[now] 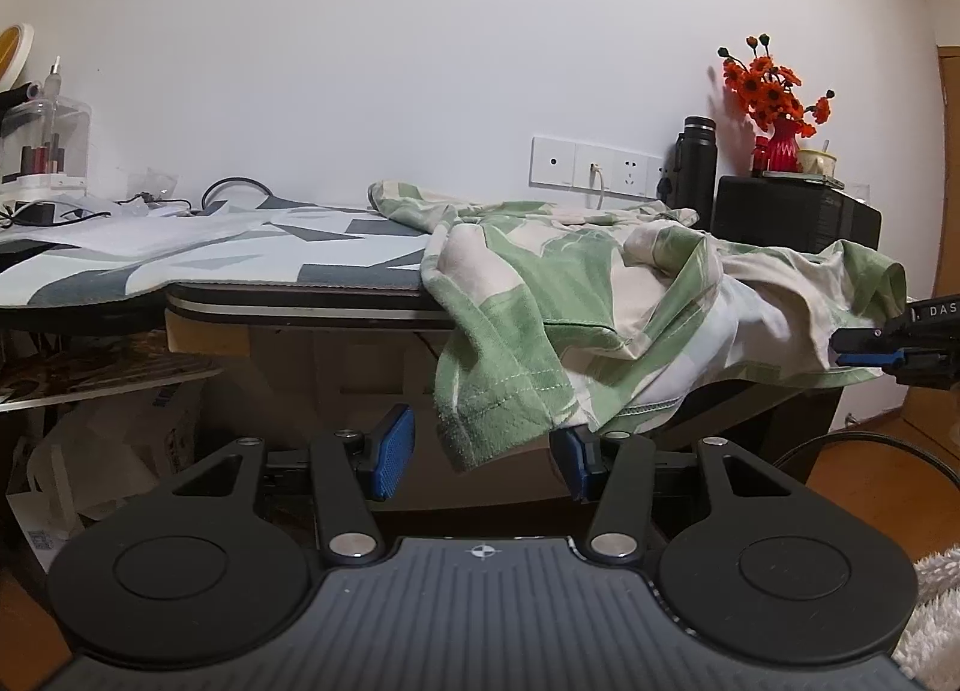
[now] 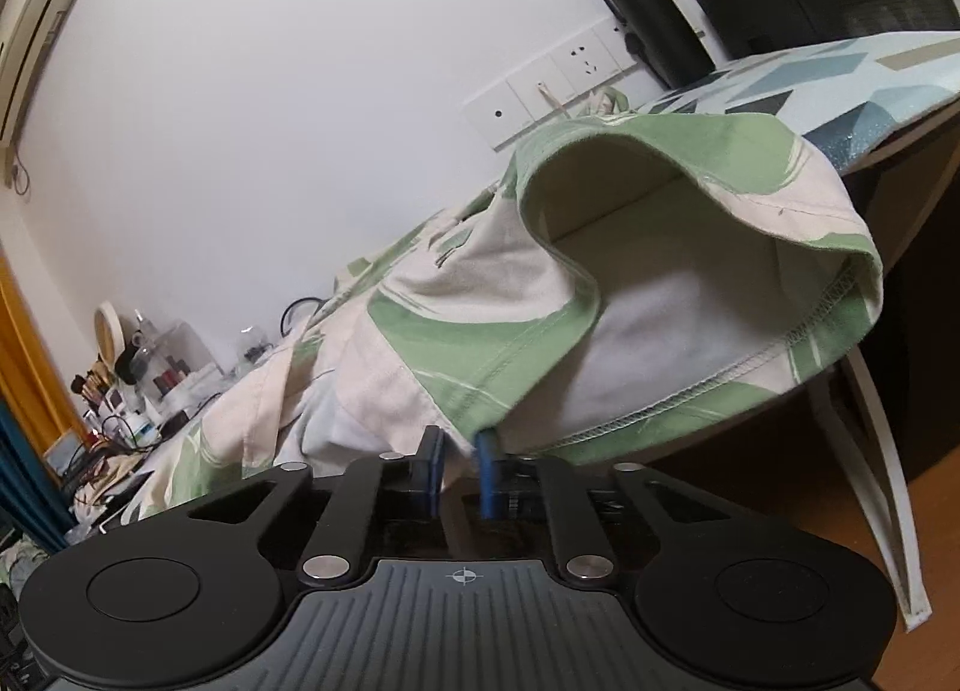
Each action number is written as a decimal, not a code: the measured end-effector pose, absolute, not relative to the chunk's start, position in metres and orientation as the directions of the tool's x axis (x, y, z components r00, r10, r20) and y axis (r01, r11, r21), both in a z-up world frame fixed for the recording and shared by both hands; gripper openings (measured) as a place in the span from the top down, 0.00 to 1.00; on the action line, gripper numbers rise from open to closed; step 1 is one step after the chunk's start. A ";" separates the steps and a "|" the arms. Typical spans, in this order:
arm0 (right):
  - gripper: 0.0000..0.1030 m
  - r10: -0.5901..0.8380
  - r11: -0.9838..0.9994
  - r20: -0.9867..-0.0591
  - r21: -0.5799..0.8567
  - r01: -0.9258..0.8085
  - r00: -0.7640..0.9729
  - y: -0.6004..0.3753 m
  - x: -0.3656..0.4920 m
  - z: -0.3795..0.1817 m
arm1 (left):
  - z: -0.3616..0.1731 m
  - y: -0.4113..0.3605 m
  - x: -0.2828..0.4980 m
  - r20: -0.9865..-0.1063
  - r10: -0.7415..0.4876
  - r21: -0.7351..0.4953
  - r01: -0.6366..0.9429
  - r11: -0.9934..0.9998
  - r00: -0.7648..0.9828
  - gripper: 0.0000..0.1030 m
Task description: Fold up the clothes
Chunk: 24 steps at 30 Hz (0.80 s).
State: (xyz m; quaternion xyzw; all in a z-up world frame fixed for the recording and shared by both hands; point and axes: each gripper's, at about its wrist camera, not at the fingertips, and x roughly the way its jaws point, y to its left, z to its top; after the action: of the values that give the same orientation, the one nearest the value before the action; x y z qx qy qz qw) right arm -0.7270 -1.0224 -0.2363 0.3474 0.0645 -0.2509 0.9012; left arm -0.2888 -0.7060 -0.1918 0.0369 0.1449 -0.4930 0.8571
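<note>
Soft, even indoor light fills both views, brightest on the white wall (image 1: pixel 420 60) toward 12 o'clock. Beneath the table (image 1: pixel 300 295), toward 8 o'clock, lies dim shadow. Fisheye bending curves the edges; corners vignette black. Focus stays reasonably sharp.

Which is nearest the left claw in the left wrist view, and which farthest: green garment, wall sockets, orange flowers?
1. Green garment, hanging between the left claw pads.
2. Wall sockets, behind the table.
3. Orange flowers, far right; sockets are similarly far.

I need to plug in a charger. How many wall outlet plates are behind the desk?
3, side by side on the wall: left plate, middle plate with a white plug, right plate. The black flask may hide more.
</note>
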 end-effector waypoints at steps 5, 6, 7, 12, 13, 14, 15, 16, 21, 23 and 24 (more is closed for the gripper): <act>0.96 -0.357 0.681 -0.294 0.568 0.463 0.887 -1.013 -0.722 -0.233 | -0.196 -0.710 -0.283 -0.288 -0.841 -0.112 0.856 0.505 0.458 0.53; 0.96 -0.338 0.708 -0.294 0.546 0.447 0.894 -1.007 -0.718 -0.232 | -0.196 -0.709 -0.282 -0.287 -0.844 -0.121 0.857 0.500 0.452 0.65; 0.96 -0.318 0.736 -0.294 0.522 0.430 0.901 -1.001 -0.715 -0.230 | -0.196 -0.709 -0.281 -0.287 -0.848 -0.131 0.859 0.496 0.446 0.70; 0.97 -0.243 0.830 -0.343 0.410 0.377 0.907 -0.975 -0.696 -0.227 | -0.194 -0.705 -0.280 -0.280 -0.852 -0.135 0.860 0.492 0.443 0.78; 0.97 -0.236 0.831 -0.357 0.409 0.378 0.904 -0.975 -0.694 -0.229 | -0.194 -0.704 -0.280 -0.279 -0.852 -0.135 0.860 0.491 0.443 0.78; 0.97 -0.234 0.825 -0.372 0.412 0.386 0.898 -0.977 -0.694 -0.231 | -0.194 -0.704 -0.280 -0.278 -0.853 -0.135 0.861 0.491 0.443 0.79; 0.97 -0.240 0.816 -0.392 0.414 0.403 0.888 -0.979 -0.695 -0.234 | -0.193 -0.703 -0.279 -0.277 -0.853 -0.135 0.861 0.491 0.442 0.82; 0.97 -0.249 0.806 -0.408 0.416 0.421 0.879 -0.982 -0.696 -0.237 | -0.194 -0.703 -0.279 -0.277 -0.852 -0.135 0.860 0.491 0.444 0.82; 0.82 -0.318 0.757 -0.434 0.419 0.501 0.843 -0.988 -0.716 -0.248 | -0.196 -0.702 -0.276 -0.280 -0.850 -0.148 0.854 0.498 0.447 0.82; 0.71 -0.360 0.753 -0.415 0.399 0.523 0.836 -0.987 -0.731 -0.247 | -0.197 -0.702 -0.275 -0.282 -0.849 -0.152 0.853 0.500 0.447 0.82; 0.71 -0.390 0.746 -0.413 0.382 0.545 0.823 -0.988 -0.740 -0.248 | -0.198 -0.703 -0.275 -0.285 -0.848 -0.151 0.853 0.500 0.447 0.81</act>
State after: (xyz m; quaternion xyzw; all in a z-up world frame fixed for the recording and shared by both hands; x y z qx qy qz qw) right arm -0.7403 -0.9876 -0.2480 0.2503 0.1553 -0.2538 0.9213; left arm -0.2749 -0.7027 -0.1978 0.0072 0.1632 -0.4999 0.8505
